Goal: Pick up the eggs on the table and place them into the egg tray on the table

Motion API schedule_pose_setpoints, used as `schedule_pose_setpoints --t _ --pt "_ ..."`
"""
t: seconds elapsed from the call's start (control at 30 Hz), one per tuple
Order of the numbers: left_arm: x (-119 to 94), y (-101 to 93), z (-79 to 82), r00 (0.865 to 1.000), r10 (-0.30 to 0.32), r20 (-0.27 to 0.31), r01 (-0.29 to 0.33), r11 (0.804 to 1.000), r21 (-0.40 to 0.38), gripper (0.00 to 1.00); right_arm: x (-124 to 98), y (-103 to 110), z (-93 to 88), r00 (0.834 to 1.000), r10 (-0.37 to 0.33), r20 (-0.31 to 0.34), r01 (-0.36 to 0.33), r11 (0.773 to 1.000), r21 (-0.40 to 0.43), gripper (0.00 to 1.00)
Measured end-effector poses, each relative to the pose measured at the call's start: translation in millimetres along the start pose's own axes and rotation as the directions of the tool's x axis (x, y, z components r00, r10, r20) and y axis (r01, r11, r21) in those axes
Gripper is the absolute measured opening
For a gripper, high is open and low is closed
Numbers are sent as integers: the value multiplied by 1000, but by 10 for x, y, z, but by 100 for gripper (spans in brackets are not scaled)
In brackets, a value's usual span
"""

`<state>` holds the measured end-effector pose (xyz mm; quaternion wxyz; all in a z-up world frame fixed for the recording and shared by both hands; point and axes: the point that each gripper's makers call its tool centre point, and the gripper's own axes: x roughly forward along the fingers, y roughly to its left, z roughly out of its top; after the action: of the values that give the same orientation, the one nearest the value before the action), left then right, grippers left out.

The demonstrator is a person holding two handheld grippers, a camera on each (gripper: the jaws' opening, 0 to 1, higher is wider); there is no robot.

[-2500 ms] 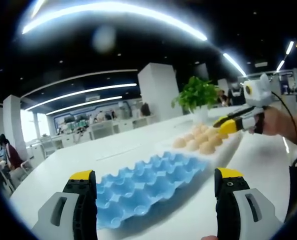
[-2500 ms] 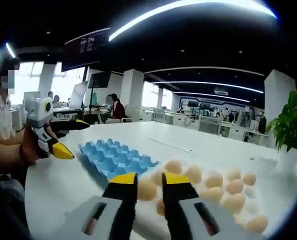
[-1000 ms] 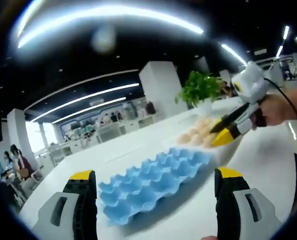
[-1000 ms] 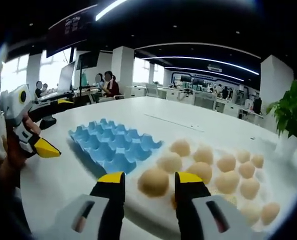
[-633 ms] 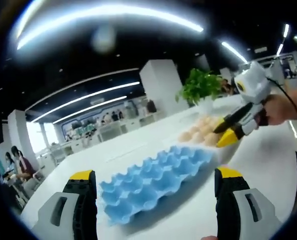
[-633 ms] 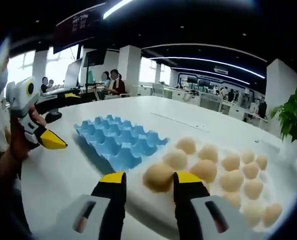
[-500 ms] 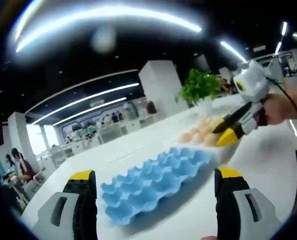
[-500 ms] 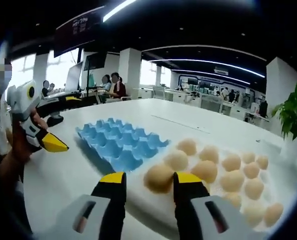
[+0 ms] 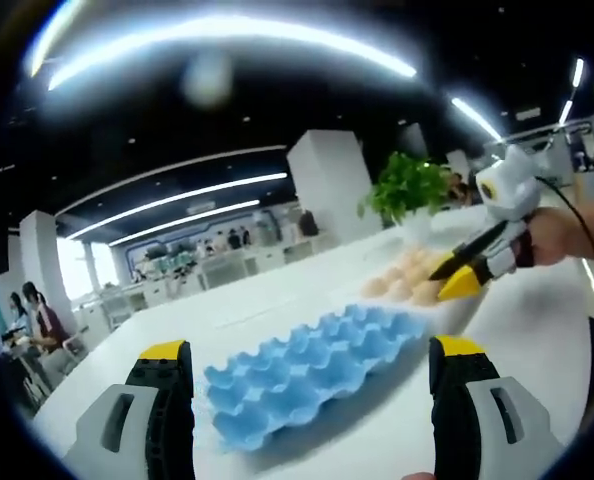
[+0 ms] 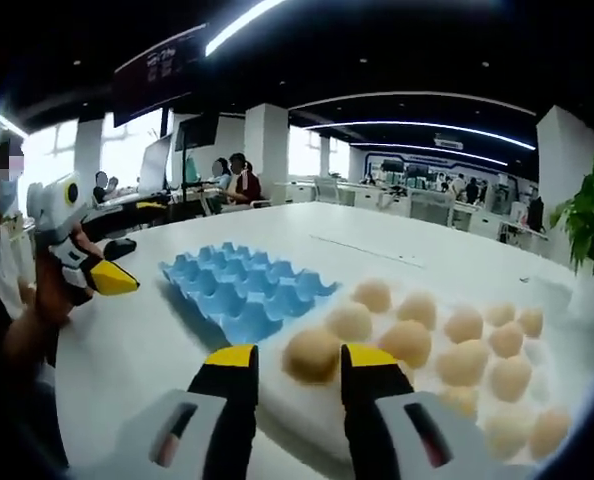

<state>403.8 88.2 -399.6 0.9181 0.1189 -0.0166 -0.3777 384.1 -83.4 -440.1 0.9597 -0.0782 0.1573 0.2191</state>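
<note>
Open-plan office. A long white table (image 10: 457,255) runs toward rows of desks (image 9: 227,268) with chairs and monitors (image 10: 155,190). White square columns (image 9: 327,190) rise to a dark ceiling crossed by curved light strips (image 10: 417,125). People (image 10: 239,180) sit at workstations near bright windows (image 10: 52,150); a wall screen (image 10: 162,70) hangs overhead. A potted plant (image 9: 412,190) stands on the table's far end.

Tan eggs (image 10: 447,335) clustered beside blue egg tray (image 10: 245,288) (cups empty).
</note>
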Motion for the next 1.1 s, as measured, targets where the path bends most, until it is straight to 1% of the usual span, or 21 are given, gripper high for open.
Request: schedule_pose_setpoints --t 0.07,0.23,0.33,0.37,0.43,0.53,0.7,0.83,0.93,1.03,1.1 --pt "-12 6 -1 1000 -1 5 1 1000 -11 100 23 11 -11 1000 3 -25 -4 999 -37 37" --pt "-19 10 -30 1000 -2 -2 2 1000 -30 100 60 56 -31 998 15 -59 -18 998 -65 35" --pt "-17 -22 -47 1000 -4 -14 4 1000 -8 100 77 76 -36 997 21 -80 -27 997 -77 35" --pt "-23 -25 -42 1000 -4 -13 4 1000 -5 100 86 81 -39 995 24 -97 -33 996 -86 35" --pt "-30 -30 -32 1000 -8 -10 8 1000 -1 100 94 84 -35 994 29 -106 -38 996 -82 35" --pt "-39 -36 -20 1000 -25 -3 25 1000 -18 100 100 86 -38 991 37 -125 -47 996 -77 34" --pt "-44 28 -30 1000 -26 -5 26 998 -55 100 115 50 -28 984 62 -167 -76 994 -78 33" --pt "-63 45 1 999 -43 9 44 995 -94 100 123 21 -39 977 83 -195 -99 992 -74 31" --pt "-67 40 31 999 -35 23 37 995 -94 100 134 21 -55 973 95 -211 -111 992 -65 32" --pt "-78 19 72 998 -39 40 42 996 -83 100 139 27 -73 968 105 -228 -123 990 -66 33" --pt "-81 -5 82 998 -46 42 50 995 -81 100 148 32 -93 963 112 -244 -132 989 -70 33"
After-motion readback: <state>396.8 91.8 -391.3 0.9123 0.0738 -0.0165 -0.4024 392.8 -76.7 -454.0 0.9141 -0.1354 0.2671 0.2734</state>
